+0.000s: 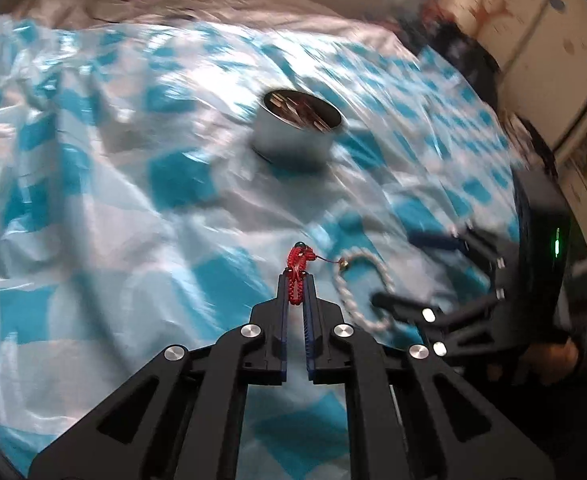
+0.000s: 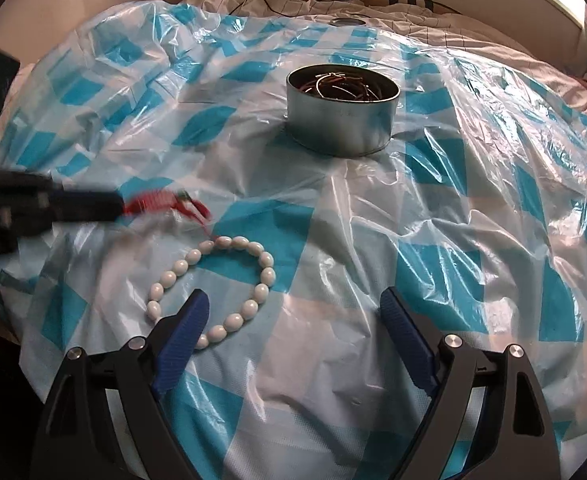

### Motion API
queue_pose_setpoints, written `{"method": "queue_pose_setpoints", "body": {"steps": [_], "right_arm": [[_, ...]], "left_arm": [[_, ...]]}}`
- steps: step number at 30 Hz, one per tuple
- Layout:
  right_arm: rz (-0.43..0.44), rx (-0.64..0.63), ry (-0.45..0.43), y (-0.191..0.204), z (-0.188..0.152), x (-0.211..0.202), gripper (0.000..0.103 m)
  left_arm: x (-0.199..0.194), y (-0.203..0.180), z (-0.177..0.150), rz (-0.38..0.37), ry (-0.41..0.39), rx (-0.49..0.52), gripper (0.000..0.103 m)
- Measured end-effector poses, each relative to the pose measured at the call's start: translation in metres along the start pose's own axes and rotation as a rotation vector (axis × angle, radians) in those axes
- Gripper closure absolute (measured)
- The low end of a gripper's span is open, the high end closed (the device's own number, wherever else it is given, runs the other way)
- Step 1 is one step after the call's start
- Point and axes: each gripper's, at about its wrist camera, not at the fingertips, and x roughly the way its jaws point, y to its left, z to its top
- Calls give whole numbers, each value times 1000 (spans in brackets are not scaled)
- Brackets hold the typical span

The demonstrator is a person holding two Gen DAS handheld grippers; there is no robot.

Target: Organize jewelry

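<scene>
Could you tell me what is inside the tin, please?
The tin holds thin metal bangles, some coppery, lying crossed. Its wall hides whatever lies beneath them.

My 2 wrist cameras look steeply down, close over the checked plastic sheet (image 1: 93,208); both share the metal tin (image 2: 341,110).

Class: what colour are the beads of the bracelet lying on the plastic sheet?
White; the beaded bracelet shows best in the right wrist view.
</scene>
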Motion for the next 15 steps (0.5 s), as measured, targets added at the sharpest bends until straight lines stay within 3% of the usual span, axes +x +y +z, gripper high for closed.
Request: {"method": "queue_pose_setpoints", "body": {"steps": [5, 8, 9, 10, 12, 13, 15], "right_arm": [[94, -16, -99, 9, 3, -17, 19], [101, -65, -65, 23, 6, -5, 19], [93, -73, -48, 26, 7, 0, 19], [87, -80, -31, 29, 7, 5, 19], [91, -73, -25, 30, 9, 9, 19], [102, -66, -22, 29, 9, 10, 19], [129, -62, -25, 28, 9, 8, 38]], "left_arm": [[9, 7, 2, 84, 49, -10, 96], [15, 6, 0, 129, 64, 9, 90], [15, 5, 1, 129, 58, 11, 83], [14, 5, 2, 136, 46, 10, 69], [14, 6, 3, 158, 22, 7, 54], [14, 7, 4, 160, 21, 4, 54], [23, 8, 4, 156, 44, -4, 54]]}}
